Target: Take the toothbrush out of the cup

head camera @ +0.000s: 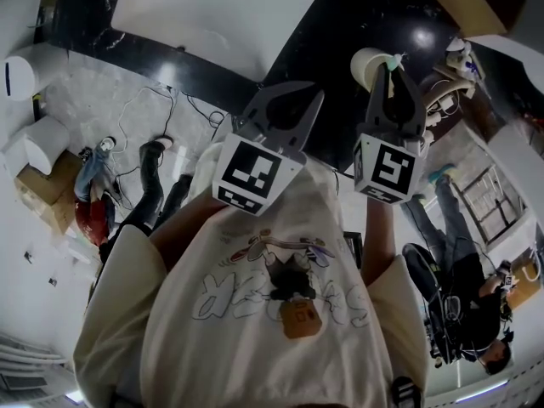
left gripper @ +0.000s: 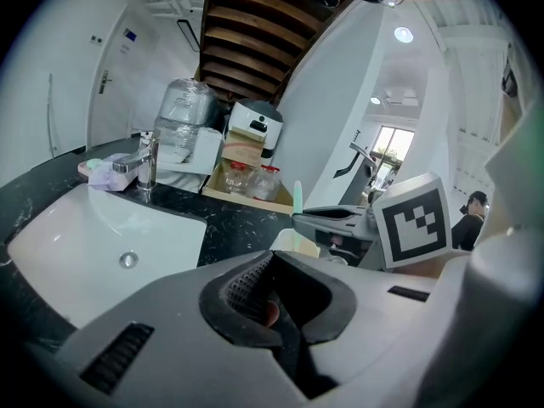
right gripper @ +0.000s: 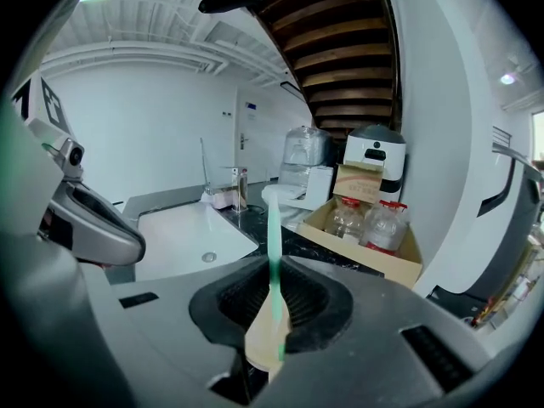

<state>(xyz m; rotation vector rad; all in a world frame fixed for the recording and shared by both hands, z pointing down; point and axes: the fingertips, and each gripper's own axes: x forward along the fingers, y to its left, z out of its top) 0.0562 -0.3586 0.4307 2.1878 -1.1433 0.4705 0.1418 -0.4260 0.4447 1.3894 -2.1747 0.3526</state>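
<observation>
Right of the white basin [head camera: 212,11], on the black countertop [head camera: 340,24], stands the cream cup [head camera: 368,65]. The right gripper [head camera: 394,73] reaches over it. In the right gripper view, the right gripper [right gripper: 274,300] has both ribbed pads pressed against the green toothbrush [right gripper: 273,228], whose stem rises upright from the jaws. The cup's cream surface shows through the gap beneath them. In the left gripper view, the toothbrush [left gripper: 297,198] projects above the right gripper [left gripper: 297,218], and the cup [left gripper: 293,243] sits directly under the jaw tips. Whether the lower end of the brush is clear of the rim cannot be determined. The left gripper [head camera: 280,109] is held to the left of the right gripper, near it. Its own view shows the left gripper [left gripper: 274,300] with jaws together and no object between them. At the far side of the basin [left gripper: 76,253] stands a chrome faucet [left gripper: 146,160]. Further right along the counter is a cardboard box [right gripper: 365,245] holding bottles.
</observation>
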